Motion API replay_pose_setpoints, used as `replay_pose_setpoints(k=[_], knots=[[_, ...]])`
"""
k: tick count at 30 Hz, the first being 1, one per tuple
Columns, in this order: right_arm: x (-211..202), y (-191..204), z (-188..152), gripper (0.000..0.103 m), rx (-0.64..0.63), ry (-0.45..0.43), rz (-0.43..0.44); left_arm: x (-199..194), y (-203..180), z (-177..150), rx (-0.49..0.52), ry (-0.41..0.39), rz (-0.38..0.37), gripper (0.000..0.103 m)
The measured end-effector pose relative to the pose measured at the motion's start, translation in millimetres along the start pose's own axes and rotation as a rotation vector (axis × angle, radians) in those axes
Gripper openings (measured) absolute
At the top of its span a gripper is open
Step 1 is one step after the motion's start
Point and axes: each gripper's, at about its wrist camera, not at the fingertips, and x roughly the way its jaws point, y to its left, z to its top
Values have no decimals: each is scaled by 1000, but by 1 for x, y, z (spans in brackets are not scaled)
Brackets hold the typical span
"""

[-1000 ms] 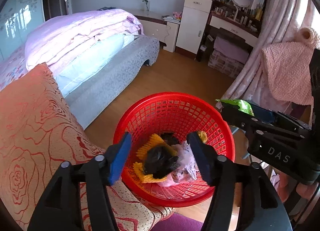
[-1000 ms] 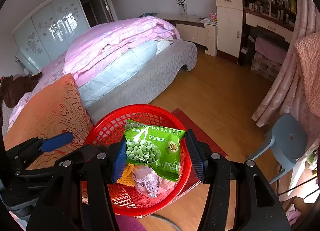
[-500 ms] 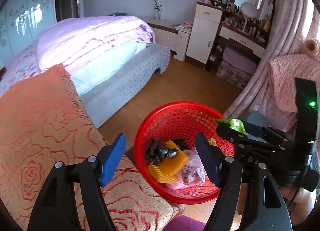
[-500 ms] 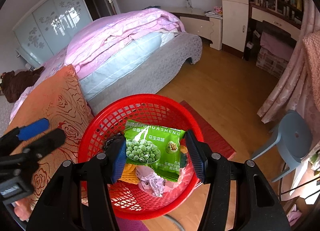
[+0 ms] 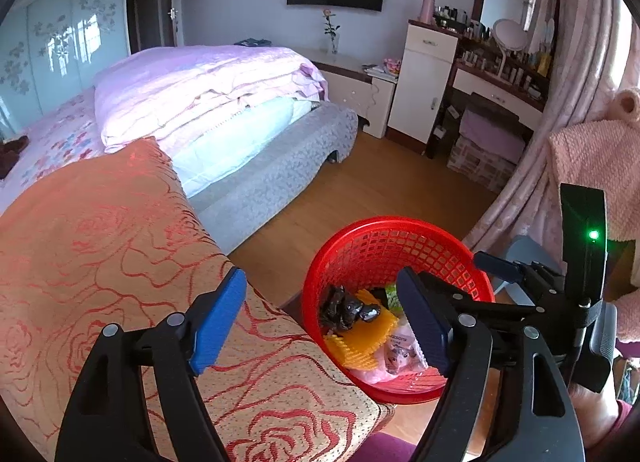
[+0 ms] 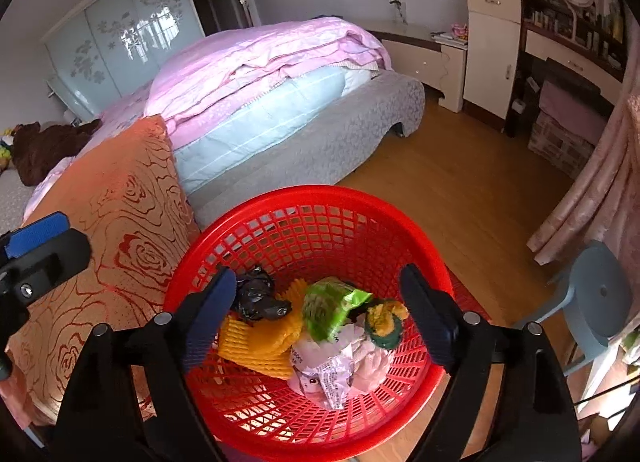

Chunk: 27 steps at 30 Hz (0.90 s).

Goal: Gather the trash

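Observation:
A red mesh basket (image 6: 320, 206) stands on the floor beside the bed and holds several pieces of trash. The green snack packet (image 6: 328, 308) lies blurred inside it, among a black bag (image 6: 256, 298), a yellow foam net (image 6: 260, 338) and a crumpled white wrapper (image 6: 332, 366). My right gripper (image 6: 320, 314) hangs above the basket, its jaws opening, and nothing is pressed between the pads. My left gripper (image 5: 320, 318) sits over the cushion's edge, to the left of the basket (image 5: 384, 238); its jaws are opening too, and it holds nothing. The right gripper (image 5: 500, 262) shows at the basket's right rim.
An orange cushion (image 5: 100, 246) with a rose pattern lies left of the basket. Behind it stretch the bed (image 6: 280, 70) with its pink quilt and a bare wooden floor (image 6: 460, 182). A grey-blue stool (image 6: 600, 298) stands at the right by the pink curtain (image 6: 592, 182).
The right gripper has opened and the green snack packet has dropped from it into the basket. The left gripper has drawn back to the left over the cushion and opened wider.

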Motion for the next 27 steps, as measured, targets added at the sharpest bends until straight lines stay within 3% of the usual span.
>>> replay_pose_setpoints(k=[6,13,20,27], knots=[[-2,-8,-1,83,26,-9,-54,-4,-2,1,19,-18,26,81],[-12,-10,-2,96,20,-58,-87,-9,-4,-1,26,-40,53,84],[-15,-13,-5,96,57,-21,-82,-15,2,-4,7,-48,74,86],[-53,5,-2,96,23,-104,-115,-31,7,-10,2,-78,118,89]])
